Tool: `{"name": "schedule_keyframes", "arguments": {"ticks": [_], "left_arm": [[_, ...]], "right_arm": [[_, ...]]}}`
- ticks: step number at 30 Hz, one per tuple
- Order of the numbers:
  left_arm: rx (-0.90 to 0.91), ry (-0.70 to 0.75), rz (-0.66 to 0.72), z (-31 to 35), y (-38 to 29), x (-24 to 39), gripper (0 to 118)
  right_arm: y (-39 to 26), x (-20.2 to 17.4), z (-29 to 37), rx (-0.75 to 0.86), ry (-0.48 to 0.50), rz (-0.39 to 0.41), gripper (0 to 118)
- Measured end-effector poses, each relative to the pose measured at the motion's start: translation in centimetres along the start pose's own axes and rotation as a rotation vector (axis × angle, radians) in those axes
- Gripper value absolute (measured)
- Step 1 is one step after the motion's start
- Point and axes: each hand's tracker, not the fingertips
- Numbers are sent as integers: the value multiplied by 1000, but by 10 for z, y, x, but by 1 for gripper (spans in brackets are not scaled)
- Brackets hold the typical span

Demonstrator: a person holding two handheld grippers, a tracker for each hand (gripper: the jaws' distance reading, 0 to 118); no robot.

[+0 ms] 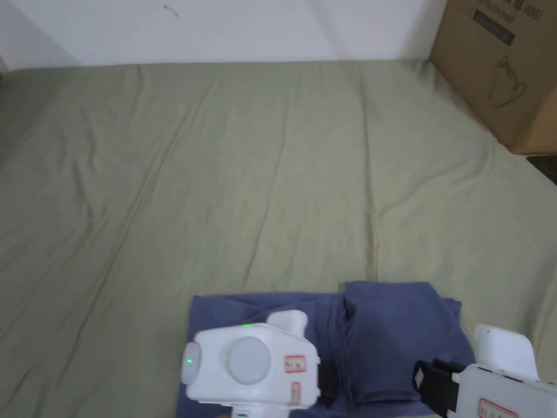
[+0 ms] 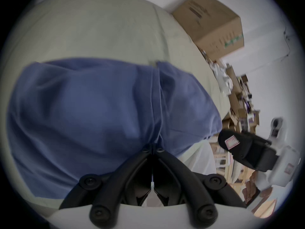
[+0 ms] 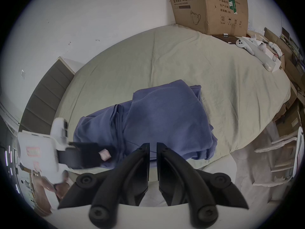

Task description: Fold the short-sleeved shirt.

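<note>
Left claw pinched on blue shirt fold | right claw slightly parted, empty, level at shirt's near edge

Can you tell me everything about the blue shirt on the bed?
The shirt is a soft, blue-purple cloth, already folded into a thick, slightly lumpy bundle of layers. One folded flap lies on top of the right part, with a seam running down beside it. It rests on the green bedsheet, near the front edge. The left gripper has its jaws closed at the shirt's near edge, seemingly pinching it. The right gripper sits just in front with a small gap between its jaws, not holding it.
</note>
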Motion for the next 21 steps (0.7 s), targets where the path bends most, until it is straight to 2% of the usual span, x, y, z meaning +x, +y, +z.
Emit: {"name": "schedule_keyframes", "arguments": {"ticks": [2,6,10,12,13,14,17,18,19,21], "left_arm": [[-5,-16,7,-3,-4,9,1],[-10,-150,-24,6,-9,22,1],[61,-111,-37,37,-7,7,1],[123,-148,3,61,-5,-17,13],[136,-170,23,75,-4,-32,13],[133,-165,24,86,-4,-45,39],[143,-84,73,114,-7,-91,95],[162,-46,107,119,-9,-108,104],[196,-28,151,126,-13,-125,107],[249,-97,245,134,-19,-158,107]], "right_arm": [[0,-1,2,1,-2,2,10],[2,-6,4,4,-12,22,10],[2,-12,5,11,-6,23,10],[2,-17,5,14,-7,39,10],[2,-19,5,16,-7,49,10],[2,-22,3,18,-8,55,10],[4,-30,-3,8,-6,62,10],[4,-33,-5,6,-4,63,10],[4,-37,-6,3,-1,69,10],[4,-43,-9,-1,-3,90,10]]}}
